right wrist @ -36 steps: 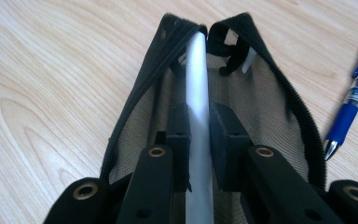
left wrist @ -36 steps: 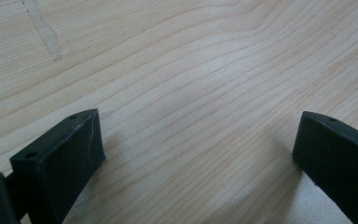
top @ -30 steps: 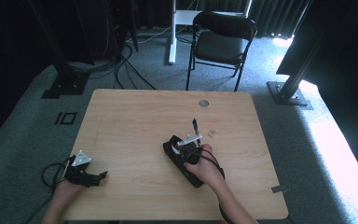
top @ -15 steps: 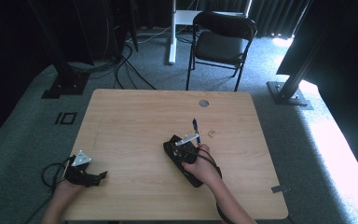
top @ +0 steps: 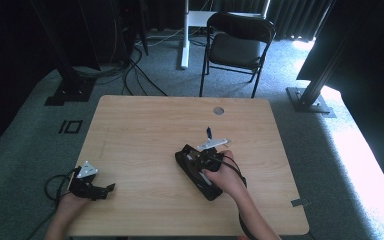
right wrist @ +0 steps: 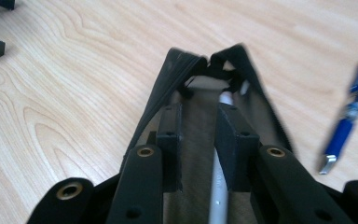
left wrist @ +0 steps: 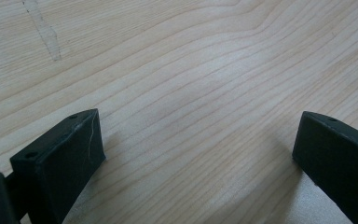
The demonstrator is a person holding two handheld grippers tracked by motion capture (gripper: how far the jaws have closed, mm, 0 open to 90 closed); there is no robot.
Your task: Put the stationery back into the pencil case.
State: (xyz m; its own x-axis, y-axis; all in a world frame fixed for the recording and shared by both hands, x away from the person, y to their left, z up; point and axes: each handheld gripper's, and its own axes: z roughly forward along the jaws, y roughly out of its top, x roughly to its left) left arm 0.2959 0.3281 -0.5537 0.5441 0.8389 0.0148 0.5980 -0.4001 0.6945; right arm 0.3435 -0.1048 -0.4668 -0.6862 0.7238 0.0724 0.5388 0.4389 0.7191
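Observation:
A black pouch (top: pixel 200 183) lies open on the wooden table (top: pixel 145 130), right of centre. My right gripper (top: pixel 196 161) reaches into its mouth. In the right gripper view the pouch's rim (right wrist: pixel 161 93) surrounds my right gripper (right wrist: pixel 199 112). The jaws stand a little apart and have just been opening. A white pen (right wrist: pixel 219 186) lies between them against the right-hand jaw, and the other pad is off it. A blue pen (top: pixel 208 132) (right wrist: pixel 352 112) lies on the table beside the pouch. My left gripper (top: pixel 104 189) (left wrist: pixel 196 140) rests open on bare wood at the front left.
A round cable hole (top: pixel 218 110) sits near the table's far edge. A black folding chair (top: pixel 237 47) stands behind the table, with stands and cables on the floor around it. Bare wood stretches between the two grippers.
The right hand has lifted slightly over the pouch, and its grey plate sits a bit higher in the picture. The left hand and the blue pen have kept still.

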